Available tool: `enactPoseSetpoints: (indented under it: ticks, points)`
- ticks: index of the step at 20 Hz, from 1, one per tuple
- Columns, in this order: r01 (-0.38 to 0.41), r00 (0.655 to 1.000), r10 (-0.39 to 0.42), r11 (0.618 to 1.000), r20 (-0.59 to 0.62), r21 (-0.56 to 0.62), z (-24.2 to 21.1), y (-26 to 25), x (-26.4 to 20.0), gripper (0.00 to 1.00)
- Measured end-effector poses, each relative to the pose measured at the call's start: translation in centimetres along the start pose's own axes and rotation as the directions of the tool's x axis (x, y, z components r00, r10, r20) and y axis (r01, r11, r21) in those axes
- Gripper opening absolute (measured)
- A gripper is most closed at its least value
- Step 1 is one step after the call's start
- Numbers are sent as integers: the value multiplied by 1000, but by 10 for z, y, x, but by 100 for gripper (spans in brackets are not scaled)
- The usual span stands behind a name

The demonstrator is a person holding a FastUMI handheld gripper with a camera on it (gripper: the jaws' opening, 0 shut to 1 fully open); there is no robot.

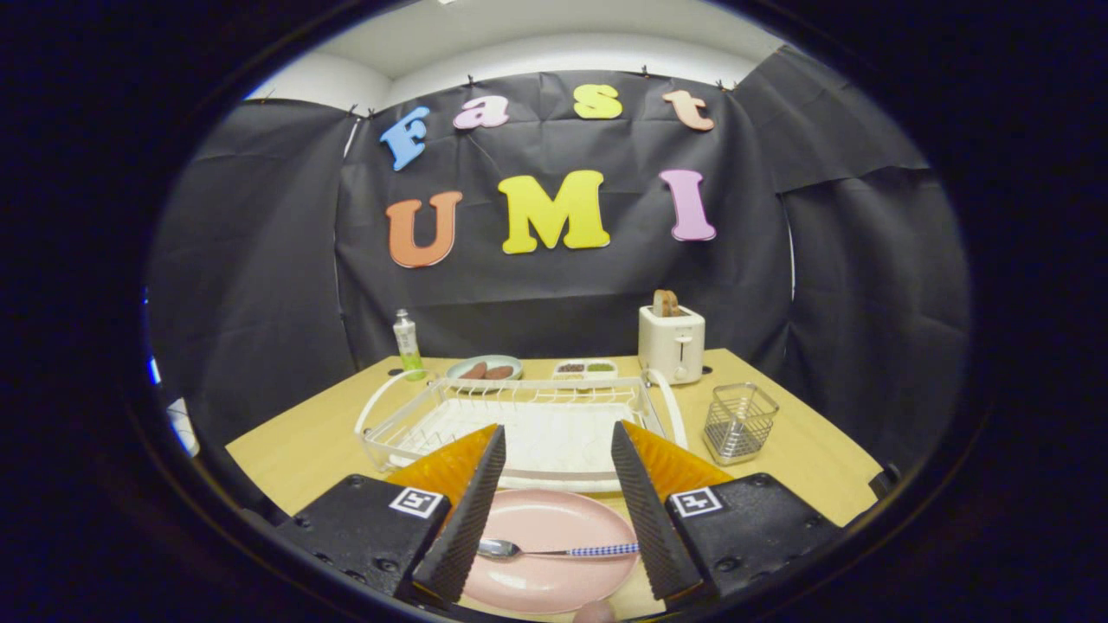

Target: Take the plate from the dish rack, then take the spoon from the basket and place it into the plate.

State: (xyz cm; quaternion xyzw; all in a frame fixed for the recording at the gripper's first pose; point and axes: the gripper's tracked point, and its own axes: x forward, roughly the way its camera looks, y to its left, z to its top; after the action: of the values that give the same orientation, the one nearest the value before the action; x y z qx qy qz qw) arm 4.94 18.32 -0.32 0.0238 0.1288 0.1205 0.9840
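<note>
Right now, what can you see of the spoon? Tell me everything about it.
The spoon lies flat across the pink plate, between the open gripper fingers, which do not touch it. It has a shiny, metal-looking bowl pointing toward the left finger and a slim handle with a blue and white checked pattern reaching toward the right finger. It rests on the plate alone, in front of the white dish rack.

The wooden table carries a dish rack, pink plate, wire basket, toaster and bottle.

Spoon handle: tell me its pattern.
Blue-and-white check on the spoon handle, clearest in the gripper view; it lies on the pink plate between the open gripper fingers.
</note>
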Motion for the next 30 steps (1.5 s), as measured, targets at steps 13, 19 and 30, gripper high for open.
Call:
enactPoseSetpoints:
  ticks: [13,19,30]
  points:
    - [103,965,-80,991,249,-82,31,-30,-75,100]
    - [133,957,-112,989,266,-63,0,-46,-105,100]
    - [111,958,-102,994,266,-16,-20,-49,-129,100]
